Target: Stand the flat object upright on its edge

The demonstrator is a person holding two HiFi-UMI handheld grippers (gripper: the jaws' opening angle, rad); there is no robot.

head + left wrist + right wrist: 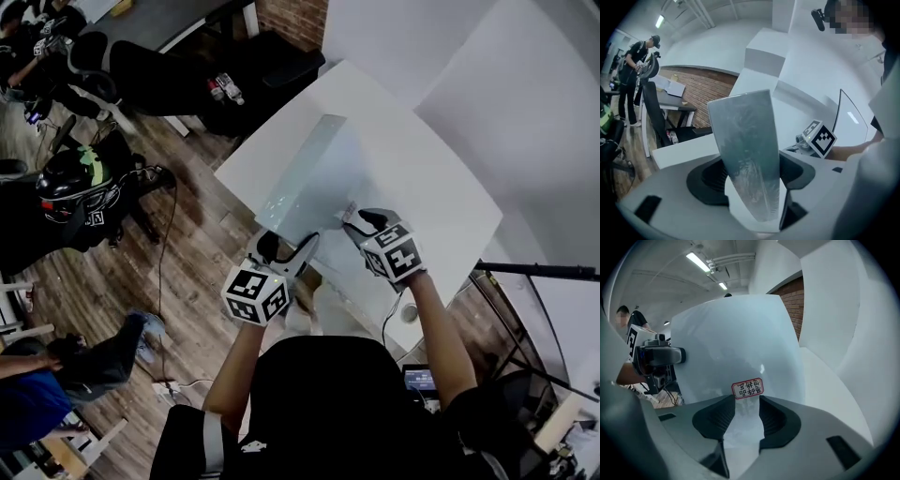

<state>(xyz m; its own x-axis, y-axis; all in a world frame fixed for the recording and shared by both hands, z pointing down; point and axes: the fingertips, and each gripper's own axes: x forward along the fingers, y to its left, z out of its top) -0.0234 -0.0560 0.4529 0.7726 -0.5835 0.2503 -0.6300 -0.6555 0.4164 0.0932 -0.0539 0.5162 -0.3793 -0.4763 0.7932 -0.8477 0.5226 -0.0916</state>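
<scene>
- Item, location: the flat panel (305, 178), grey and translucent, is sitting over the white table (441, 197), with its near end reaching you at the table's front edge.
- Left gripper (292, 246): you are holding its jaws wide, and the panel's near left corner is filling the gap and appears to be touching both pads.
- Right gripper (356, 223): you are keeping its jaws partly closed on the near right part of the panel, just below a small red-bordered sticker (747, 388). The pads appear to be meeting the sheet.
- Progress, done: you are gripping the panel at both near corners, and it is leaning off the flat.
- Progress, left: it is not yet standing upright. You are still facing the rest of the tilt, settling it on one edge, and letting go without it toppling.
- Heading: the long axis is running away from you, from the grippers toward the table's far corner.
- Attitude: the broad face is slanting, neither flat nor vertical. Which long edge is bearing on the table cannot be told.
</scene>
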